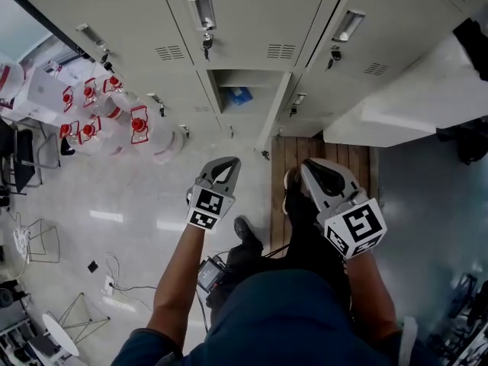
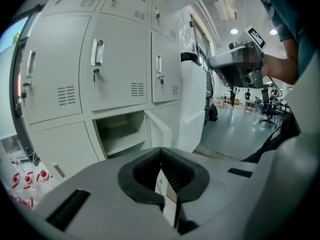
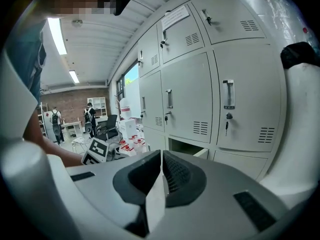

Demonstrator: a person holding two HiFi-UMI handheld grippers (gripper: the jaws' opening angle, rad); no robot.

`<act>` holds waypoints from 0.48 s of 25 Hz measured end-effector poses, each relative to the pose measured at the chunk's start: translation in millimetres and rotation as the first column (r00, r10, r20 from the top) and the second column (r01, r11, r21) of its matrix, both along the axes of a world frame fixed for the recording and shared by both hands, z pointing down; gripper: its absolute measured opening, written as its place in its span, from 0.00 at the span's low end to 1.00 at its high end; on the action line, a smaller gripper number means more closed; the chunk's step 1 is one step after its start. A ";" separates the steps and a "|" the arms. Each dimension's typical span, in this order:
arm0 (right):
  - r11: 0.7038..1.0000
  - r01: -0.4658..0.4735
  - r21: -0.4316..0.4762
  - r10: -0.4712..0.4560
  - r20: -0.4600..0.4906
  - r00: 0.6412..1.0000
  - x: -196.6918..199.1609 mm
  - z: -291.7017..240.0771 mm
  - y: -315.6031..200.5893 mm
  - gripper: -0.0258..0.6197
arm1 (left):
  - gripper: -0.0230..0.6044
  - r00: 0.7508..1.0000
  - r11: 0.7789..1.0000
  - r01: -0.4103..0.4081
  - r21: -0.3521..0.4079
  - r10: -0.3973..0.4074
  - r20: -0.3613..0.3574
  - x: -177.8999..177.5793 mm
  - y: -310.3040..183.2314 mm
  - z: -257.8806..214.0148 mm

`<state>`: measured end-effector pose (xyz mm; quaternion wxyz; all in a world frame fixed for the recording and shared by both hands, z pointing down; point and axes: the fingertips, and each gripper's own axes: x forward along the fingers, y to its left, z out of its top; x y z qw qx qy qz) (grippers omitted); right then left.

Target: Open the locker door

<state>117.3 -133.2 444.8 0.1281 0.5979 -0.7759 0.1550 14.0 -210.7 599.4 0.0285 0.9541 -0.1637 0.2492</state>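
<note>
A wall of grey lockers (image 1: 252,21) fills the top of the head view. One low compartment (image 1: 238,91) stands open, its small door (image 1: 274,117) swung out edge-on toward me. The left gripper view has the same open compartment (image 2: 119,131) and door (image 2: 160,129) straight ahead. My left gripper (image 1: 221,165) hangs in the air well short of the lockers, jaws shut with nothing between them (image 2: 161,150). My right gripper (image 1: 314,170) is level with it to the right, also shut and empty (image 3: 161,153). Both are apart from the door.
Several clear water jugs with red caps (image 1: 114,117) stand on the floor at the left. A white block-shaped unit (image 1: 412,105) juts out at the right. A wooden platform (image 1: 324,152) lies below the lockers. Chairs and cables (image 1: 114,280) sit lower left; people (image 3: 90,116) stand far off.
</note>
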 end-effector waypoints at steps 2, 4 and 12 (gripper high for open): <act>1.000 0.003 0.014 -0.003 -0.007 1.000 -1.3 -9.9 4.2 0.10 | 0.06 1.000 1.000 0.008 0.025 -0.007 -0.012 -7.0 1.5 -20.6; 1.000 0.005 0.027 -0.005 -0.013 1.000 -2.4 -19.8 8.3 0.10 | 0.06 1.000 0.999 0.015 0.050 -0.014 -0.023 -13.6 2.2 -40.9; 0.997 0.053 0.062 -0.051 -0.035 0.998 -24.7 -49.3 21.5 0.10 | 0.06 0.997 0.985 0.066 0.159 -0.057 -0.060 -53.1 -0.7 -119.0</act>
